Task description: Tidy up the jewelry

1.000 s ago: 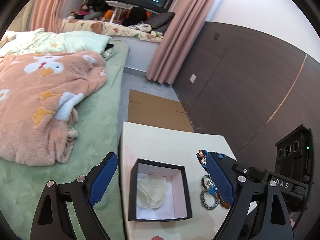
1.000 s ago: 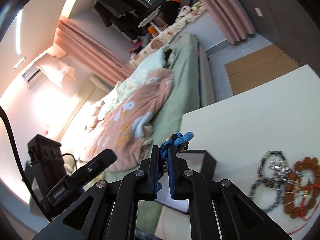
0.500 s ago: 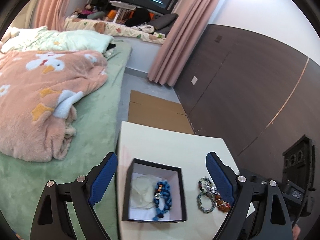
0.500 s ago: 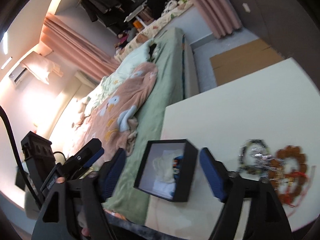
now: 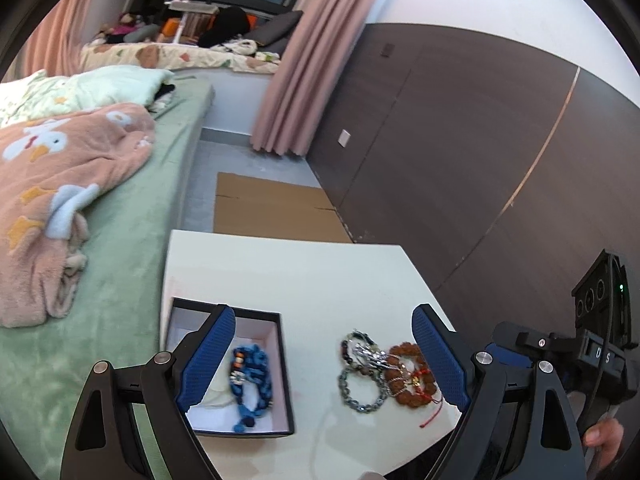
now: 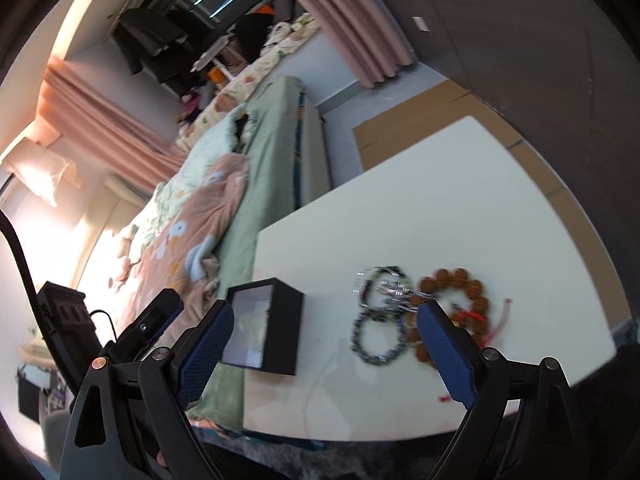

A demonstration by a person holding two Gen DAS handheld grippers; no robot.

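A black open box with a white lining stands near the left edge of the white table. A blue bead bracelet lies inside it. To its right a pile of bracelets rests on the table, among them a brown bead one. My left gripper hovers open above the box and the pile, holding nothing. In the right wrist view my right gripper is opening its jaws, with nothing gripped; the box and the pile lie on the table beyond it.
A bed with a green sheet and a pink blanket runs along the table's left side. Flat cardboard lies on the floor behind the table. A dark panelled wall stands to the right. A person's fingers hold the right gripper's handle.
The right gripper opened and let the blue bracelet go into the box, then drew back to the right, over the pile. The left gripper shifted right, so the box now sits further left.
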